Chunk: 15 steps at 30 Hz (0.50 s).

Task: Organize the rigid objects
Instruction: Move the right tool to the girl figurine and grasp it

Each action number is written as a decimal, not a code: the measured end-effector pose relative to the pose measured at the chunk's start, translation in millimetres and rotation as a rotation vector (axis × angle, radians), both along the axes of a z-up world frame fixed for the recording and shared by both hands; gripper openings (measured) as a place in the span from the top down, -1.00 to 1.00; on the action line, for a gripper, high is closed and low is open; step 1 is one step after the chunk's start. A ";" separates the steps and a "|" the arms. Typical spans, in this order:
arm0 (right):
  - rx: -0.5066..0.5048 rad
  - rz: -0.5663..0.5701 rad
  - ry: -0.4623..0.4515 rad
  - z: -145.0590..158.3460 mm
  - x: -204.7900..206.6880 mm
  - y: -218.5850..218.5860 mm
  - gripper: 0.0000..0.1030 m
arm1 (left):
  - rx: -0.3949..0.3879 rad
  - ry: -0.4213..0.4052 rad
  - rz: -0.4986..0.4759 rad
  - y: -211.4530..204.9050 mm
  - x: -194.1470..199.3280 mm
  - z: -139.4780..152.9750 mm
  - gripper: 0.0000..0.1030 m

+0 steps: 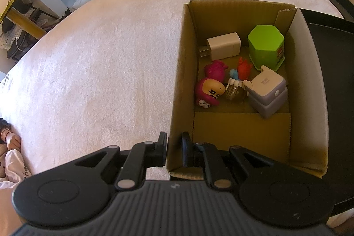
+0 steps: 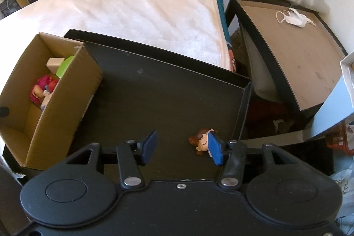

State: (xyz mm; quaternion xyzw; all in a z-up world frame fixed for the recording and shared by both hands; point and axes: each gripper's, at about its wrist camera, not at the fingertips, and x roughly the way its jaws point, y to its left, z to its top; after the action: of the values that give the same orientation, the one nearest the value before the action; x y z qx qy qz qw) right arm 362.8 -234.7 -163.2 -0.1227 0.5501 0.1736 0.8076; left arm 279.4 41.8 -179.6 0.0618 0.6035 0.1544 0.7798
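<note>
Figurine [image 2: 203,143], judged light, hard, slick: grip its head. Right tool [image 2: 181,148] gapes empty; left tool [image 1: 173,148] pinches the cardboard box [image 1: 180,72] wall.

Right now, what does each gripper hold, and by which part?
The left gripper pinches the cardboard box by its near-left wall. The right gripper holds nothing.

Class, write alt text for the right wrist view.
The open right gripper hovers over a black tray, with a small brown-haired figurine lying by its right finger. To the left, a cardboard box holds toys; a white bed lies behind.
</note>
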 end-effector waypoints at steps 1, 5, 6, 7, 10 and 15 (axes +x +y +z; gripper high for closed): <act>0.000 0.001 0.000 -1.1 0.5 0.0 -0.01 | 0.001 0.000 0.000 -0.2 0.0 -0.1 0.76; -0.023 0.025 -0.032 -3.6 2.0 0.2 0.02 | 0.002 0.002 -0.003 -0.5 -0.2 -0.1 0.76; -0.034 0.029 -0.035 -5.5 2.4 0.6 0.03 | 0.002 0.001 -0.001 -0.7 -0.2 0.0 0.76; -0.033 0.029 -0.022 -8.9 3.7 -0.4 0.07 | 0.003 0.002 0.000 -1.1 0.2 0.0 0.76; -0.046 0.030 0.001 -18.5 7.2 -2.1 0.11 | 0.005 0.004 0.003 -1.3 0.8 -0.9 0.75; -0.072 0.026 0.020 -35.2 12.6 -5.7 0.11 | 0.005 0.006 0.005 -0.2 1.5 -1.6 0.75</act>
State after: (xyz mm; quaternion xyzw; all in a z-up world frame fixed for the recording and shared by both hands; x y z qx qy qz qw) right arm 375.4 -240.4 -198.3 -0.1572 0.5624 0.1654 0.7947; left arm 280.9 41.7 -181.2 0.0626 0.6054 0.1576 0.7776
